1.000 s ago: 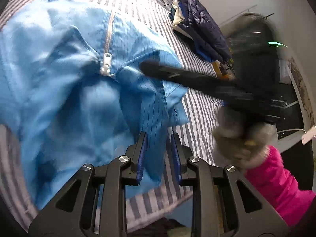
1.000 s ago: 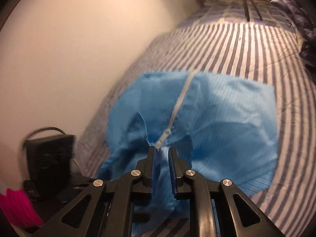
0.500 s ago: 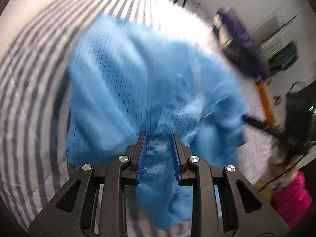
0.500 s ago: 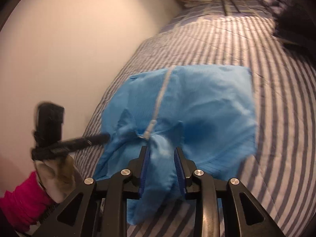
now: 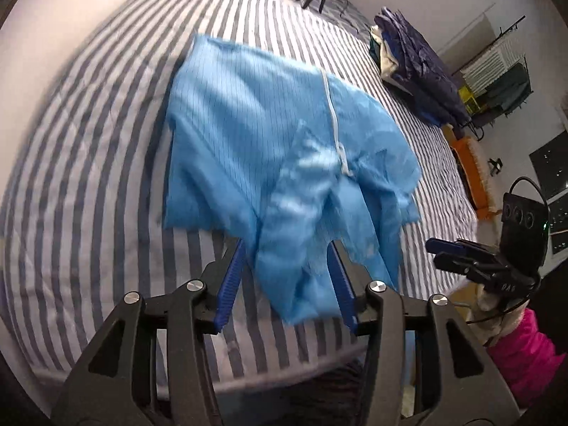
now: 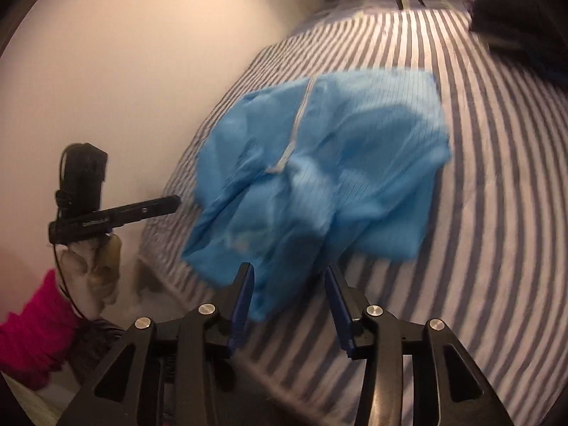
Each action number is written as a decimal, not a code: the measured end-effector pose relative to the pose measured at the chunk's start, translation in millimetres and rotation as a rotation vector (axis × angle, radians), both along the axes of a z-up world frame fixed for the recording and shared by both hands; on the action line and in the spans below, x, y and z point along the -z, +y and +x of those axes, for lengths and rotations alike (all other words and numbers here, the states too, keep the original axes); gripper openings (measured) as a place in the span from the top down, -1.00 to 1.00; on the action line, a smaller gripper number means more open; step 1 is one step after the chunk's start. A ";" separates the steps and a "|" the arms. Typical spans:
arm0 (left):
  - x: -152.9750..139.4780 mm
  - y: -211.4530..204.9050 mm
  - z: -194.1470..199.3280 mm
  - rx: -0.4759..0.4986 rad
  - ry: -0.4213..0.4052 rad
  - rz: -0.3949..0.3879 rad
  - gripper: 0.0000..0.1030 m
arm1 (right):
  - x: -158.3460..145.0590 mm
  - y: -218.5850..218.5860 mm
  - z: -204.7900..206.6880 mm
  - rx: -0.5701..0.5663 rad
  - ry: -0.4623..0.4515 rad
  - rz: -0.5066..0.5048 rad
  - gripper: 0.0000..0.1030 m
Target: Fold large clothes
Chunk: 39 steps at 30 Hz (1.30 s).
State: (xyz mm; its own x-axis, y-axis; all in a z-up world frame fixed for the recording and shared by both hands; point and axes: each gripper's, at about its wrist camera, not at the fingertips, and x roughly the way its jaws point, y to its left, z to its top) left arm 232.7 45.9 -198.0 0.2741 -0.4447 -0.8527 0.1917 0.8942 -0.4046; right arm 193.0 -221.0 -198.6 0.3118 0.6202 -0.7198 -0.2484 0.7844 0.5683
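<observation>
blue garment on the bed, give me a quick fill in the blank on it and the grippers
1. The blue garment lies on a bed with a ____ cover.
2. The zipper on the garment is ____ in colour.
3. The left gripper has its jaws ____.
4. The right gripper holds ____.

Missing words: striped; white; open; nothing

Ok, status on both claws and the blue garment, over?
Left claw open, right claw open. Blue garment released, rumpled on striped bed, zipper up. Dark clothes pile apart, not obstructing.
</observation>
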 end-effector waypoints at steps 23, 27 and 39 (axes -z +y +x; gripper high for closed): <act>43.9 45.0 109.7 -0.181 0.010 0.091 0.04 | 49.1 -28.0 106.5 0.212 -0.011 -0.161 0.28; 57.3 46.4 108.2 -0.147 0.028 0.098 0.03 | 61.9 -23.3 95.9 0.145 0.011 -0.187 0.28; 63.5 99.5 123.6 -0.270 0.160 -0.291 -0.44 | 74.8 -106.8 102.1 0.279 0.076 0.162 -0.35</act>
State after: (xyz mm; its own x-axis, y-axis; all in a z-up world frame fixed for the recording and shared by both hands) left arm 356.3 145.3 -261.6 0.2881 -0.6037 -0.7433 -0.1194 0.7475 -0.6534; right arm 295.1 -327.8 -273.4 0.4352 0.6268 -0.6464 0.0115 0.7140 0.7001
